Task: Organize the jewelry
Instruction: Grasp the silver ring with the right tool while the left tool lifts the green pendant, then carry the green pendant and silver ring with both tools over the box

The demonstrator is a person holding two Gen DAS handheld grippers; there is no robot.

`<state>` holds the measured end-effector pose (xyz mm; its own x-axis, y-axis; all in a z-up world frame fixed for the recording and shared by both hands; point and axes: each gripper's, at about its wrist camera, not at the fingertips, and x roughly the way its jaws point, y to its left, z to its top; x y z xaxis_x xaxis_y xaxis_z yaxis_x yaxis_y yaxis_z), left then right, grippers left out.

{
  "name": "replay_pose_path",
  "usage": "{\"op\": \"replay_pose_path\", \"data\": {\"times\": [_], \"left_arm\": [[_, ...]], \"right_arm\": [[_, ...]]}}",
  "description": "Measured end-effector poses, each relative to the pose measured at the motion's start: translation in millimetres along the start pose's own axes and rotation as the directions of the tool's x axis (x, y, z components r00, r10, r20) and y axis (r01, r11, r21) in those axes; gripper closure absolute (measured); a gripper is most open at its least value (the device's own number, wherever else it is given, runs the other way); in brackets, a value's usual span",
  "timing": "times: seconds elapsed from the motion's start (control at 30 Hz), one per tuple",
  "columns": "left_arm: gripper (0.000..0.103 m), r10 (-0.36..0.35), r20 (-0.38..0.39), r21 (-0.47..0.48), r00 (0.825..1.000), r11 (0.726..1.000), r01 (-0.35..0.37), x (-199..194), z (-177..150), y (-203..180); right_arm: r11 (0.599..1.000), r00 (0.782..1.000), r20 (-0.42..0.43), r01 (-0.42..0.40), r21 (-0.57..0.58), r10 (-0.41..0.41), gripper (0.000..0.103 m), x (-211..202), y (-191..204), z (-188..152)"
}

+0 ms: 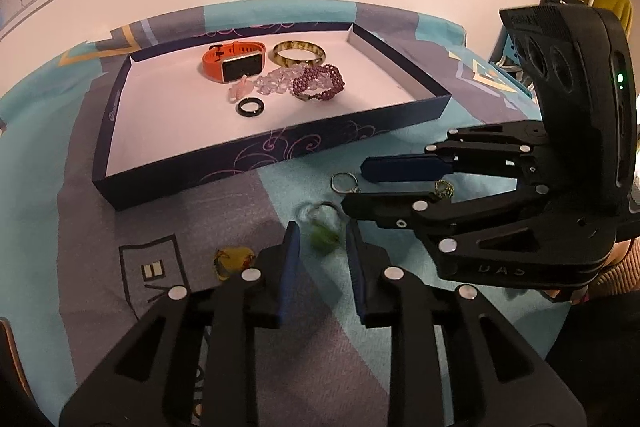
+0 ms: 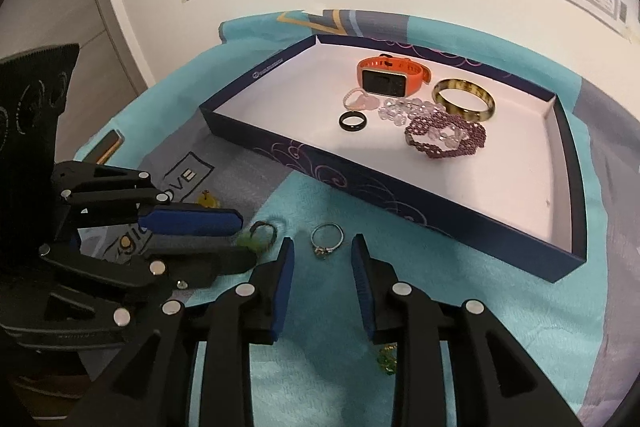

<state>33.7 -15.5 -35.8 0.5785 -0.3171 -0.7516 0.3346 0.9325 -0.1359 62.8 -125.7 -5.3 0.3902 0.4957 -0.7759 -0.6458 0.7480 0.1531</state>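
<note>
Inside tray (image 1: 256, 163): watch (image 1: 230, 65), bangle (image 1: 299, 51), bracelets stowed | outside: silver ring (image 2: 327, 239), green ring (image 1: 322, 225), pendants left | left gripper (image 1: 322, 259), right gripper (image 2: 322, 263): fingers open, nothing gripped.

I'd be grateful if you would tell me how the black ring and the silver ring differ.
The black ring is a plain, thick, dark band; the silver ring is thin, pale metal with a small setting on one side. The black ring lies inside the tray, near the orange watch; the silver ring lies outside it on the cloth, in front of the open right tongs. Both lie flat, ungripped.
</note>
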Motion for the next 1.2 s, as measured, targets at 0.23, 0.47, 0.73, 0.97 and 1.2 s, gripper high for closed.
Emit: {"op": "replay_pose_path", "data": {"times": [0.23,0.47,0.73,0.97,1.2], "left_arm": [[0.08,-0.001,-0.017,0.0,1.0,1.0,0.001,4.4,-0.2,1.3],[0.087,0.008,-0.021,-0.02,1.0,1.0,-0.009,6.6,0.8,6.1],[0.087,0.014,-0.014,-0.022,1.0,1.0,-0.014,4.8,1.3,4.9],[0.087,0.003,0.003,-0.036,1.0,0.999,-0.003,-0.6,1.9,6.6],[0.087,-0.002,0.036,-0.032,0.999,0.999,0.003,-11.7,7.6,5.0]], "right_arm": [[0.998,0.999,-0.003,0.047,-0.044,-0.047,0.082,4.0,7.2,2.7],[0.999,0.999,0.002,0.033,-0.021,-0.033,0.095,0.9,2.3,1.2],[1.0,1.0,0.019,0.01,0.01,-0.01,0.097,-6.2,-3.7,-2.3],[0.999,0.999,0.052,0.001,0.041,-0.004,0.097,-19.4,-9.8,-5.8],[0.998,0.995,0.1,0.016,0.059,-0.022,0.097,-40.0,-16.6,-3.8]]}}
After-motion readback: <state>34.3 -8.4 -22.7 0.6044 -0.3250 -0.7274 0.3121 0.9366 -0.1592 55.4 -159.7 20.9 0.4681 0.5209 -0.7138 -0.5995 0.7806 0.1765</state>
